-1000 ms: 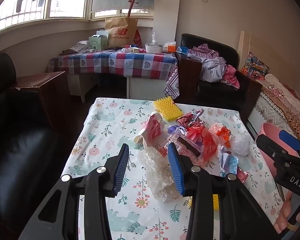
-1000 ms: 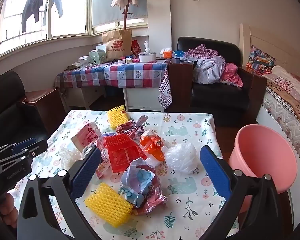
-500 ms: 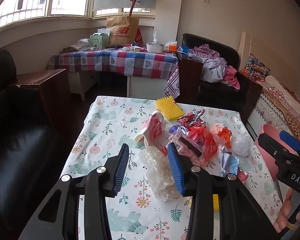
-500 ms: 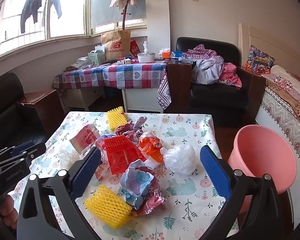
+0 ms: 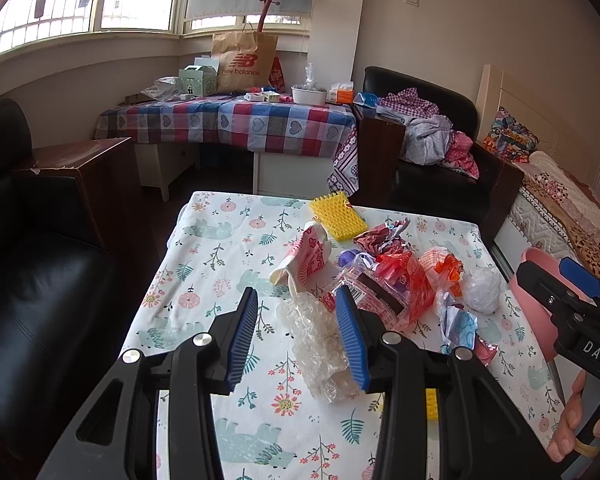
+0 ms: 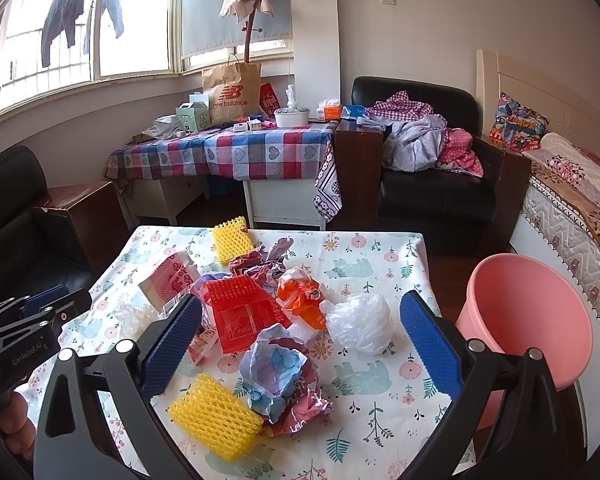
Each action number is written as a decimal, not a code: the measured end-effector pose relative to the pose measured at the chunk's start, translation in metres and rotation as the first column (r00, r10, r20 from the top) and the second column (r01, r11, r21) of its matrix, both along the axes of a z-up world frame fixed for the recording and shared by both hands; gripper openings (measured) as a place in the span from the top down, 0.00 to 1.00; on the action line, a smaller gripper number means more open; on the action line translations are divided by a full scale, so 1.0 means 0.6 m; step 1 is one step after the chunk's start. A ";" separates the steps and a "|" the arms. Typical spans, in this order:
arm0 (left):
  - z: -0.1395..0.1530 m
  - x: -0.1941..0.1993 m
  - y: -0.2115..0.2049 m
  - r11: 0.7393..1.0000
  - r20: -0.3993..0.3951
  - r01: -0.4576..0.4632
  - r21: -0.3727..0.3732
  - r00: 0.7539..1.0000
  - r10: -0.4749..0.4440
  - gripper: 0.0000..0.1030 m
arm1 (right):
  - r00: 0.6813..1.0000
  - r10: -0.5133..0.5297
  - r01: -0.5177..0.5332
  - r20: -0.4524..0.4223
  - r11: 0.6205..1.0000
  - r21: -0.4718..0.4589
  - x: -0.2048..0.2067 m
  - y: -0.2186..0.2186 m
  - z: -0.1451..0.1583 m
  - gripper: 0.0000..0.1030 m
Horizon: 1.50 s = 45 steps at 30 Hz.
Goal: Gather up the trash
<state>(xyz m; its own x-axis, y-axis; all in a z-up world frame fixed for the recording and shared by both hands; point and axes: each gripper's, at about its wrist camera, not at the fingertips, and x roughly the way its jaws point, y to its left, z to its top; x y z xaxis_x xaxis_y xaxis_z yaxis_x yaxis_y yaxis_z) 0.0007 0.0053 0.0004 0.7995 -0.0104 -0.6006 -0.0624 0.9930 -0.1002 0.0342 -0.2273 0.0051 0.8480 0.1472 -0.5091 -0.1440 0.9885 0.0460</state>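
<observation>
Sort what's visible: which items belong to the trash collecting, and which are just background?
Job:
crumpled clear bubble wrap
yellow foam net sleeve
red plastic mesh bag
white crumpled plastic bag
pink plastic bin

Lying about:
brown paper shopping bag
pile of clothes on the black armchair

Both wrist views overlook table [image 5: 204, 264] (shared trash)

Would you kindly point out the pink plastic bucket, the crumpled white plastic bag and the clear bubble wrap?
Pink plastic bucket [image 6: 528, 320], right wrist view, inner wall.
Crumpled white plastic bag [image 6: 360, 322], right wrist view, middle.
Clear bubble wrap [image 5: 318, 344], left wrist view, middle.
</observation>
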 end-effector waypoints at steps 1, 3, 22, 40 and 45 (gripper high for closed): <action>0.000 0.000 0.001 1.000 0.000 0.000 0.000 1.000 0.000 0.61 | 1.000 0.001 -0.001 -0.001 1.000 0.001 0.000 0.000 0.000 0.03; 0.000 0.000 0.000 1.000 0.000 0.000 0.000 1.000 0.000 0.61 | 1.000 0.002 -0.002 -0.002 1.000 0.001 0.000 0.000 0.000 0.03; 0.000 0.000 0.000 1.000 -0.002 0.001 -0.002 1.000 -0.001 0.61 | 1.000 0.001 -0.001 0.000 1.000 0.002 0.002 0.000 0.001 0.03; -0.015 0.006 0.010 0.999 -0.014 0.009 -0.032 1.000 -0.010 0.61 | 1.000 -0.005 0.005 -0.005 1.000 0.007 0.008 -0.014 -0.001 0.03; -0.013 -0.002 0.019 0.997 0.002 0.047 -0.057 0.999 -0.047 0.48 | 1.000 0.005 -0.005 -0.006 1.000 0.005 0.006 -0.017 -0.007 0.03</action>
